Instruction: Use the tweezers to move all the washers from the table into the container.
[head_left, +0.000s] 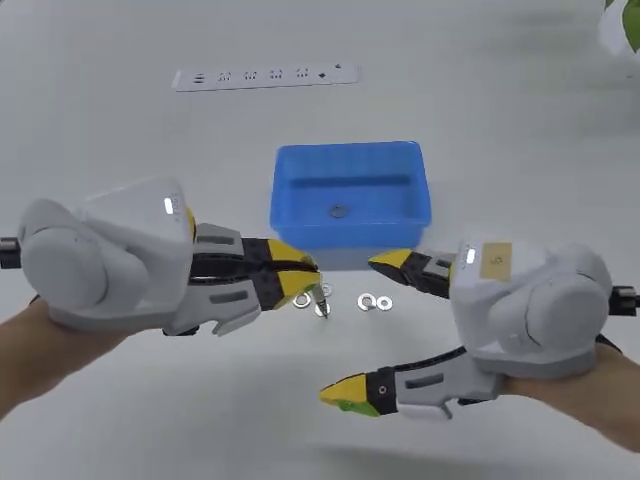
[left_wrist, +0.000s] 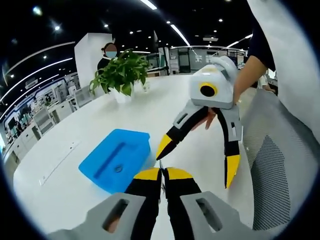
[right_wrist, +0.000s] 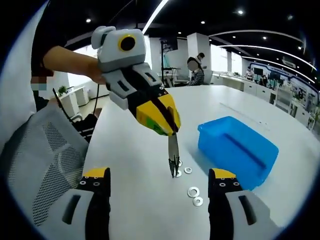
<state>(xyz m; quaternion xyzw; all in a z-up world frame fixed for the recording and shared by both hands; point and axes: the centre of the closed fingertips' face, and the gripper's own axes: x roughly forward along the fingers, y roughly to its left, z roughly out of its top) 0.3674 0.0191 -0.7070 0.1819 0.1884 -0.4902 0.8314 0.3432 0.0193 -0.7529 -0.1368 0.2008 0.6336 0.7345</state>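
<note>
- Right gripper (head_left: 360, 328): jaws wide apart, holding nothing.
- Left gripper (head_left: 305, 268): clamped on tweezers (head_left: 322, 300), tips down beside washers (head_left: 375, 302).
- Washers lie at 6 o'clock of container (head_left: 350, 152); one inside.

Narrow strip of bare table (head_left: 250, 400) between washers (head_left: 375, 302) and blue container (head_left: 345, 235), its near wall upright in the way

White workbench (head_left: 500, 100), potted plant (left_wrist: 122, 72) and mesh chair (left_wrist: 280, 170) under strip lights (left_wrist: 181, 36).
</note>
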